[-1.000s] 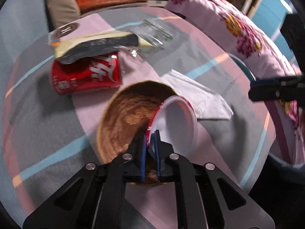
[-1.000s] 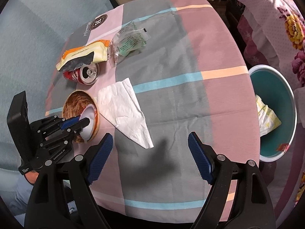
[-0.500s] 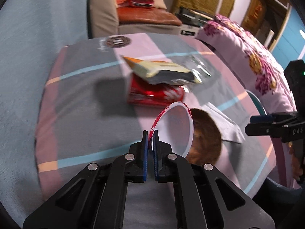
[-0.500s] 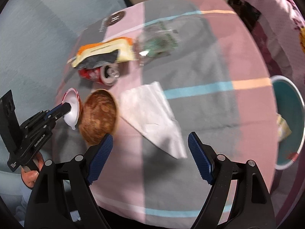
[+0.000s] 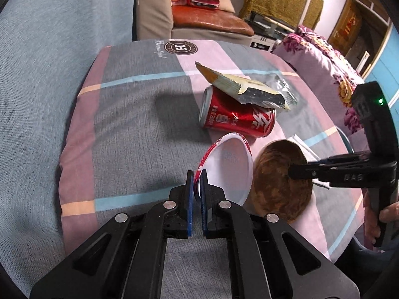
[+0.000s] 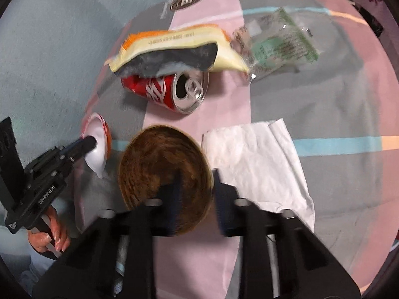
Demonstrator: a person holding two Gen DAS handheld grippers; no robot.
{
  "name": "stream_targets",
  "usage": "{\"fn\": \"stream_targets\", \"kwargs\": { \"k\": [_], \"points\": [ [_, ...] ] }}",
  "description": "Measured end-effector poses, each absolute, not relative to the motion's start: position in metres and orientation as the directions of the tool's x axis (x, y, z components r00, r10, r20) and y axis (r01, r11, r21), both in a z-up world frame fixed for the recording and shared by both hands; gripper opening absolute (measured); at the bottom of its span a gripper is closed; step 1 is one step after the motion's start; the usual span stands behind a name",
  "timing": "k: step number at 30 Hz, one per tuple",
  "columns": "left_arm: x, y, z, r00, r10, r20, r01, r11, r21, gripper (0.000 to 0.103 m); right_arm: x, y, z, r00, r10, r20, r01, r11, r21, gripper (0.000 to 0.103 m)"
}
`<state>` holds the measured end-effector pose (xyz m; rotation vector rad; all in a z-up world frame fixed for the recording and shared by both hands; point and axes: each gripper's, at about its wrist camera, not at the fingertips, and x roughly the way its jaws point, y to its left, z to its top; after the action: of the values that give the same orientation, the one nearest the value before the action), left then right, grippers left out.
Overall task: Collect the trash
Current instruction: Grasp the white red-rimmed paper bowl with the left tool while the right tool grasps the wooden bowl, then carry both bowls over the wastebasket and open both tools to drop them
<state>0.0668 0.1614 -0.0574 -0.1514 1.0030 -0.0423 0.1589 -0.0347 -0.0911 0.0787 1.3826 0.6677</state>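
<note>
Gripping paper cup [image 5: 225, 172] rim, mouth facing right

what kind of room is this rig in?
Most likely a lived-in home, a bedroom or living room: a sofa behind the cloth-covered table, a floral bedspread to the side, and snack litter such as a can on the table.

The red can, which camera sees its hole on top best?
The right wrist view: the red can lies on its side with its open top and pull tab facing that camera. The left wrist view shows only its printed side and bottom rim, partly under the snack bag.
</note>
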Motion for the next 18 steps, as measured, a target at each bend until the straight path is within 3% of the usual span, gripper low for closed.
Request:
{"fn": "stream_targets", "kwargs": {
  "k": [18],
  "points": [
    [0.086, 0.067, -0.032, 0.554, -0.185, -0.811, 0.118, 0.983, -0.143, 0.006, 0.151, -0.162, -0.022, 0.343, 0.399, -0.85, -0.262, 0.91, 0.321, 0.006]
  ]
}}
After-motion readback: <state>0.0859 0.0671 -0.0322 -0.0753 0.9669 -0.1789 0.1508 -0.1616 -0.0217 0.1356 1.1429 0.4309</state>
